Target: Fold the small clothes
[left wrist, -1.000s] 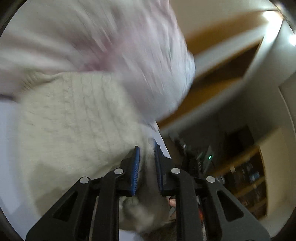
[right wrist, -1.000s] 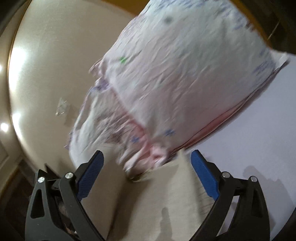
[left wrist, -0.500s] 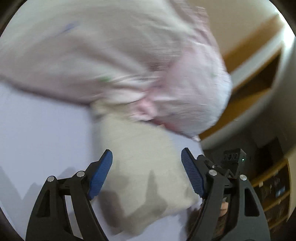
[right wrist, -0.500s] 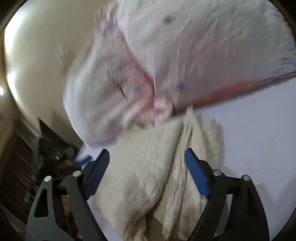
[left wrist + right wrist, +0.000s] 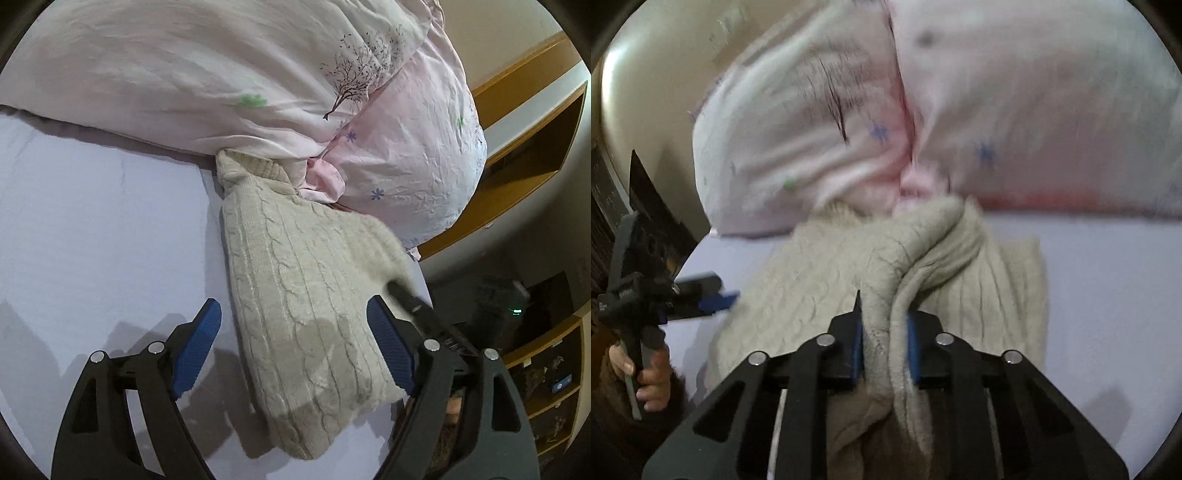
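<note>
A cream cable-knit sweater (image 5: 303, 295) lies folded on the pale lilac bed sheet (image 5: 92, 229), its collar end tucked against the pillows. My left gripper (image 5: 295, 332) is open and empty, its blue pads either side of the sweater's near part, above it. My right gripper (image 5: 884, 332) is shut on a bunched fold of the sweater (image 5: 886, 280) and lifts it off the sheet (image 5: 1108, 295). The left gripper (image 5: 713, 295) also shows at the left of the right wrist view, held by a hand.
Two pink-white printed pillows (image 5: 258, 74) (image 5: 1034, 110) lie right behind the sweater. The bed's edge runs just past the sweater (image 5: 421, 273), with wooden shelving (image 5: 546, 369) and a dark room beyond.
My left gripper let go of the sweater, opened and pulled back. My right gripper, open a second ago, has closed on a fold of the sweater and raised it.
</note>
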{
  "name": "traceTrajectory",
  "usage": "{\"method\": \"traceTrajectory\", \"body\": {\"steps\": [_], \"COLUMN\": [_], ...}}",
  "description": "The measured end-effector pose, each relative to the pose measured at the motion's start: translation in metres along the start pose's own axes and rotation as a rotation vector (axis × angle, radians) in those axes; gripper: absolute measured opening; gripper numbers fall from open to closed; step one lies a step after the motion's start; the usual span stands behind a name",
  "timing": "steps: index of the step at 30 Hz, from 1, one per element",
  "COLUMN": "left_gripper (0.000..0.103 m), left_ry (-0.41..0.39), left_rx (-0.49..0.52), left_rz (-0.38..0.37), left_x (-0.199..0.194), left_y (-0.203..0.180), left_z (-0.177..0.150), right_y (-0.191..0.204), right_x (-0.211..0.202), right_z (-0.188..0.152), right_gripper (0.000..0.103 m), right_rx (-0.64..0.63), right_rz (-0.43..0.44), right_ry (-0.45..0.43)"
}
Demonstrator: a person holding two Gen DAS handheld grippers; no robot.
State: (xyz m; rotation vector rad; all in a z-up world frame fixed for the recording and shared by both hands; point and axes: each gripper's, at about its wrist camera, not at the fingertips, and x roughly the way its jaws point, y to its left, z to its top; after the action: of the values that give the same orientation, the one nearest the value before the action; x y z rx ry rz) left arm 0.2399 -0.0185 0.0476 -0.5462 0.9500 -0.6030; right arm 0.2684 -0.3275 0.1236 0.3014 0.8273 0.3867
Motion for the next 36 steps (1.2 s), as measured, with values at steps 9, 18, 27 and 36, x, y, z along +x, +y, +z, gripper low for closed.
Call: {"method": "traceTrajectory", "body": {"steps": [9, 18, 27, 36], "left_gripper": [0.086, 0.087, 0.046, 0.067], "left_ry": [0.063, 0.135, 0.146, -0.089], "left_rx": [0.047, 0.068, 0.104, 0.319], "left_rz": [0.021, 0.052, -0.061, 0.15], "left_x": [0.028, 0.059, 0.013, -0.063], "left_y": [-0.02, -0.036, -0.016, -0.027], "left_z": [-0.004, -0.015, -0.011, -0.036], "right_y": [-0.071, -0.083, -0.051, 0.011], "right_x": [0.007, 0.021, 0.01, -0.022], "right_z": [0.002, -0.015, -0.053, -0.043], "right_gripper": [0.064, 0.089, 0.036, 0.07], "right_rx": [0.262, 0.306, 0.379, 0.207], "right_rz": [-0.199, -0.12, 0.212, -0.069], "right_ry": [0.042, 0.159, 0.134, -0.041]}}
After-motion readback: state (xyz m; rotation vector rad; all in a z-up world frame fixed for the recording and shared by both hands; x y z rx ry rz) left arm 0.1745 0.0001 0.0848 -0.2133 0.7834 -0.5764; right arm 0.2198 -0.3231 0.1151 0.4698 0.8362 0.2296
